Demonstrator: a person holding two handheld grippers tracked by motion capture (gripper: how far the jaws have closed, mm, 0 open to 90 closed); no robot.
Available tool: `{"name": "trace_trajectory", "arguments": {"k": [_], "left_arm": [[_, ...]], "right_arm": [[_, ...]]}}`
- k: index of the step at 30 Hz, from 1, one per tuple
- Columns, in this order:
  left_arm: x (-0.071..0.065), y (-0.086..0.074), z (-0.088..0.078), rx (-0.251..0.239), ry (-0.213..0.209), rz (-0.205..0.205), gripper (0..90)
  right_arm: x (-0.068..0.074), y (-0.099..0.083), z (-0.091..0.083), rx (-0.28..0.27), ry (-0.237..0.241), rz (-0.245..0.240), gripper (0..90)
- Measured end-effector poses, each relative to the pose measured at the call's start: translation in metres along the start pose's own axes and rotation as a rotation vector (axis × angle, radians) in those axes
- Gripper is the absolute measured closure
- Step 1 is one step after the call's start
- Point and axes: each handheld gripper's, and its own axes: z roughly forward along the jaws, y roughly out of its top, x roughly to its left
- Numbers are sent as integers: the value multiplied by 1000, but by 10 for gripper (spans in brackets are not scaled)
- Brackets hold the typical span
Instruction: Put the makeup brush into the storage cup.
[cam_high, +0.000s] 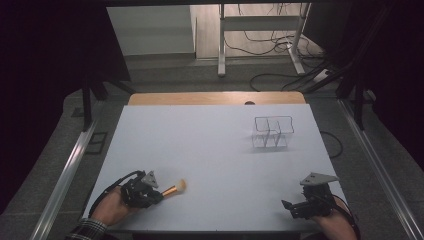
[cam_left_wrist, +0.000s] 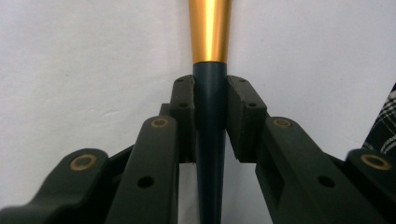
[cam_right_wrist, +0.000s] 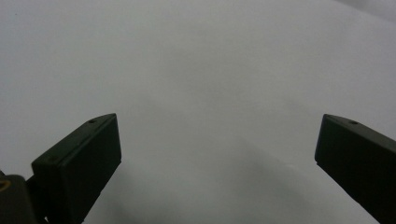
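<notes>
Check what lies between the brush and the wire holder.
Nothing: in the high view the white table is bare between the brush, clamped in the left hand-held gripper, and the wire holder.

The makeup brush has a dark navy handle, a gold metal ferrule and pale tan bristles. It lies over a white tabletop. Both hand-held grippers are black, and the sleeve is black-and-white plaid.

The makeup brush has a dark blue handle, a gold metal collar and a pale peach tuft of bristles. It lies almost flat, low over the white bench, near the front left corner. Its bristles point toward the wire rack, which stands well apart from it.
</notes>
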Motion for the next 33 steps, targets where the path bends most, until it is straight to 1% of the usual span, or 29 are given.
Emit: {"name": "trace_trajectory", "arguments": {"k": [1,2,3,7,11,15,19,25,28,33], "left_arm": [[0,0,-1,-17,-1,-10,744],[0,0,-2,-19,1,-4,744],[-1,0,-3,-34,7,-16,744],[-2,1,-7,-67,12,-26,744],[-3,2,-11,-96,9,-36,744],[-3,3,-13,-105,14,-42,744],[-4,3,-15,-119,11,-45,744],[-5,4,-18,-153,7,-54,743],[-7,4,-18,-162,9,-56,743],[-8,5,-21,-192,9,-68,743]], "right_arm": [[0,0,0,0,0,0,1],[0,0,0,0,0,0,1],[0,0,0,0,-1,1,1],[0,0,0,-1,1,1,1],[0,0,0,-4,1,5,1],[0,0,-1,-10,0,8,0],[-1,1,-2,-17,5,11,0],[-1,1,-2,-27,8,17,0],[-1,1,-3,-34,8,15,0],[0,2,-2,-34,8,12,0]]}}
